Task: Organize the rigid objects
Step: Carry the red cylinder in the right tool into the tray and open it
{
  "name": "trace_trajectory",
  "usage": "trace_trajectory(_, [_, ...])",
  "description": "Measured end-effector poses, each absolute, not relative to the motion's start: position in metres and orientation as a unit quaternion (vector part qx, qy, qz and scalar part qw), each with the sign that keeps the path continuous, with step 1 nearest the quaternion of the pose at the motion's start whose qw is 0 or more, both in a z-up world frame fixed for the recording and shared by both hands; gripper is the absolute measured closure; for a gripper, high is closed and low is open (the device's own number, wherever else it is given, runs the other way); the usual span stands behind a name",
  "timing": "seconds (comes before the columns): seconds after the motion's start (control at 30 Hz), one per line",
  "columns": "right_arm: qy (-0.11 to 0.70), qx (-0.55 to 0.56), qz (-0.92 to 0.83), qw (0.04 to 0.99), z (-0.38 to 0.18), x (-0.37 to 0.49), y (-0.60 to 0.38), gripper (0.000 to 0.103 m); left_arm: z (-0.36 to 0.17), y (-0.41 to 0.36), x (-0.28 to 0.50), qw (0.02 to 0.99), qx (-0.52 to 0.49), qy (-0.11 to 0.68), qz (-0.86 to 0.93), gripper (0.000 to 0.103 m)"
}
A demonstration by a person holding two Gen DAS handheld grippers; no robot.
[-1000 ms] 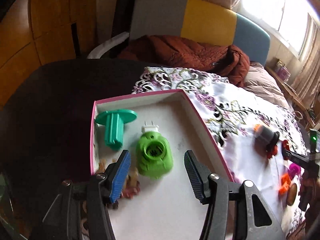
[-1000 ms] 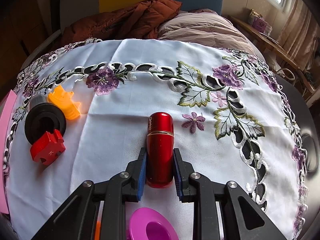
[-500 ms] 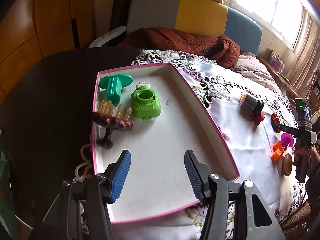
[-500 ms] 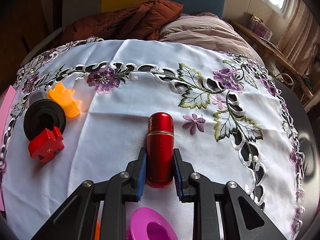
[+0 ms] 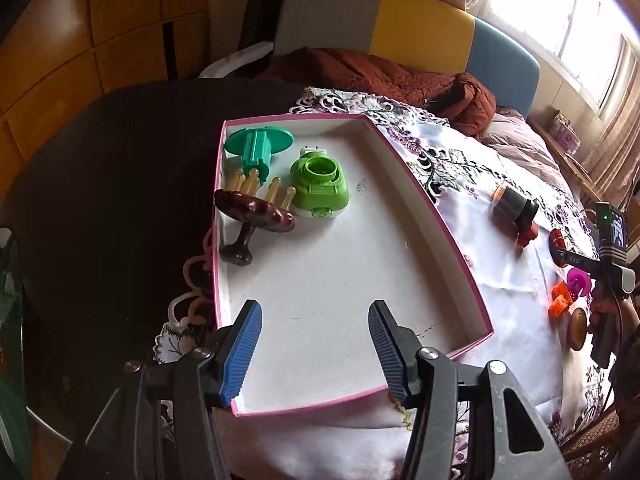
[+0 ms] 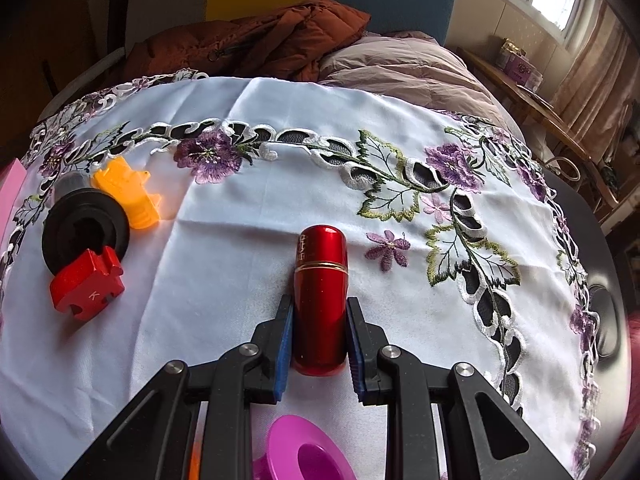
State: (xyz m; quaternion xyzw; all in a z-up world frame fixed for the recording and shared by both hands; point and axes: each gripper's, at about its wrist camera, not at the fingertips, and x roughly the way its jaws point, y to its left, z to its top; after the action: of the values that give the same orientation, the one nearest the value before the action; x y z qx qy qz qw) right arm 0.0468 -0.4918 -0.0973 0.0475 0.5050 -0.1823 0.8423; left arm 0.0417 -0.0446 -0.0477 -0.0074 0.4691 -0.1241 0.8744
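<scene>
Tabletop: white embroidered floral cloth [image 6: 248,280] is covering it.
Right gripper [image 6: 320,344]: jaws are clamping a glossy red metal tube [image 6: 320,292].
Left gripper [image 5: 316,344]: jaws are standing apart, empty, over a pink-rimmed white box [image 5: 424,196].

My left gripper [image 5: 314,344] points steeply down over the near end of the box [image 5: 472,280], its blue pads spread well apart with nothing between them. My right gripper [image 6: 320,336] also tilts down, jaws pinched on the red tube [image 6: 320,280], pads pressing both its sides. From the left view, it sits well right of the box.
</scene>
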Motion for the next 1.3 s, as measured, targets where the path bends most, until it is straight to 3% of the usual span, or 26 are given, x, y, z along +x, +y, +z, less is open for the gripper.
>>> trace_trajectory(0.33, [0.528, 0.042, -0.212, 0.821, -0.091, 0.056, -0.488, 0.079, -0.049, -0.033, 0.035, 0.874, -0.021, 0.469, -0.128, 0.047])
trace_trajectory(0.73, [0.457, 0.081, -0.203, 0.862, -0.043, 0.04, -0.449, 0.079, -0.055, -0.017, 0.034, 0.872, -0.041, 0.472, -0.12, 0.047])
trace_trajectory(1.03, [0.399, 0.063, -0.109, 0.908, 0.007, 0.045, -0.377, 0.079, -0.056, -0.013, 0.034, 0.872, -0.048, 0.472, -0.122, 0.047])
trace_trajectory(1.3, [0.395, 0.047, 0.011, 0.917, 0.016, 0.06, -0.29, 0.079, -0.059, -0.004, 0.033, 0.872, -0.054, 0.474, -0.113, 0.047])
